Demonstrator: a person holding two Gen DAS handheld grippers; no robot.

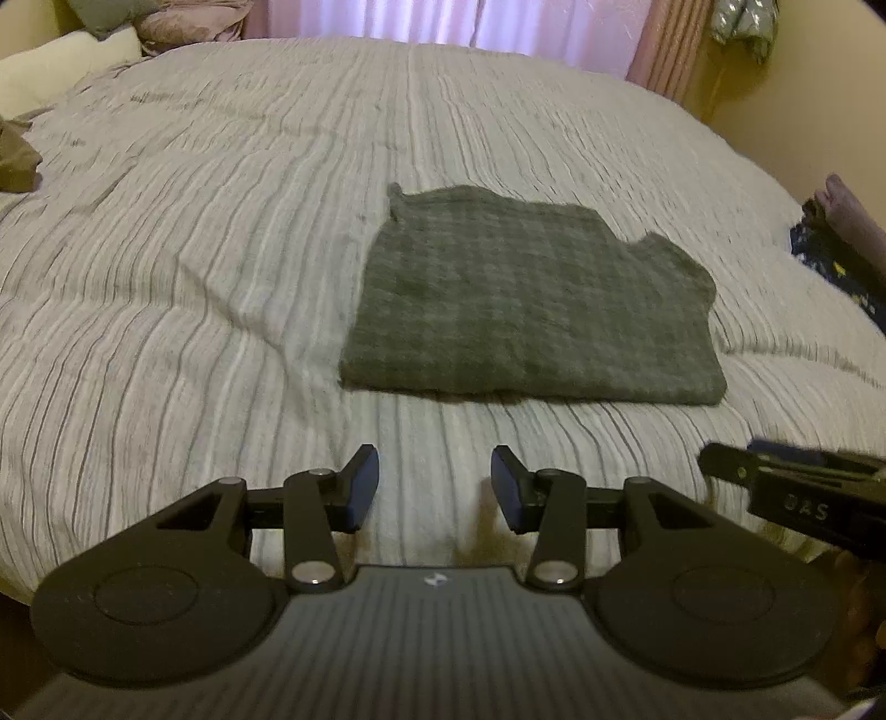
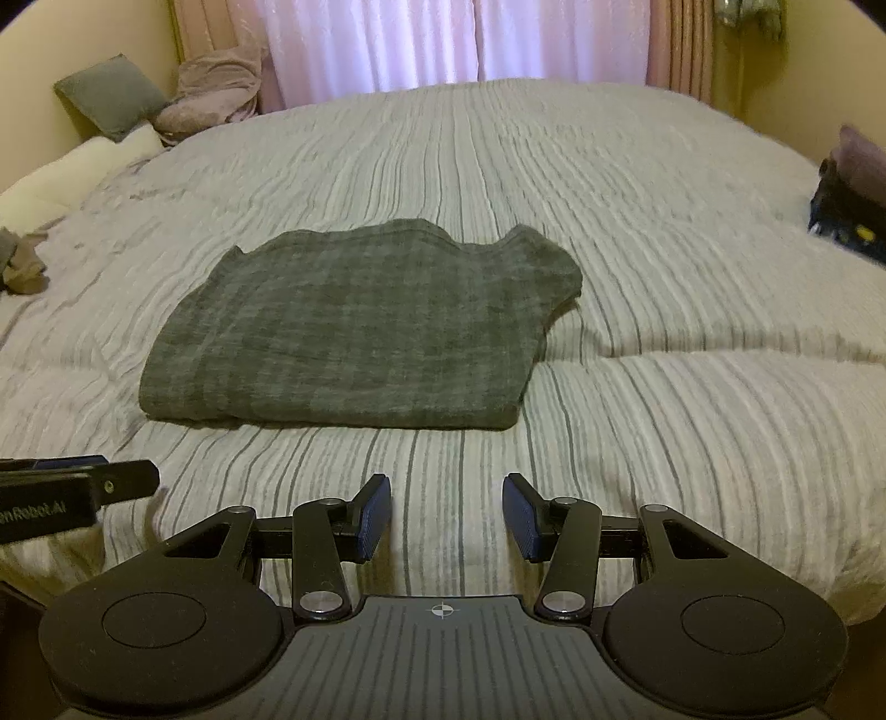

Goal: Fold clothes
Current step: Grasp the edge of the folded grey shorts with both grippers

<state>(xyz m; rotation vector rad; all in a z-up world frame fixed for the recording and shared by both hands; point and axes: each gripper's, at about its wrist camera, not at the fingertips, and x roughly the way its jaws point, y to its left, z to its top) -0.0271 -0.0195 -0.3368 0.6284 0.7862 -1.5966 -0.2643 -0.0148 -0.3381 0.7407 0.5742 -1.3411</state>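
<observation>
Grey checked garment [image 1: 526, 299] lies folded flat on striped bed [image 1: 194, 249], ahead of both claws; near edge runs crosswise. Left gripper [image 1: 436, 487] and right gripper [image 2: 446, 518] both gape empty, roughly equally near.

The black two-finger left gripper [image 1: 436, 484] and right gripper [image 2: 446, 512] hovered side by side, jaws apart, empty, tilted downward.

A wide bed [image 2: 637, 183] with a striped, pale grey cover fills the room. Behind it, sheer white curtains [image 2: 421, 44] glow with daylight, flanked by pink drapes [image 2: 678, 44]. Yellow walls [image 2: 819, 83] enclose the corner. Pillows [image 2: 111, 99] and a cream bolster [image 2: 72, 171] lie at the far left.
</observation>
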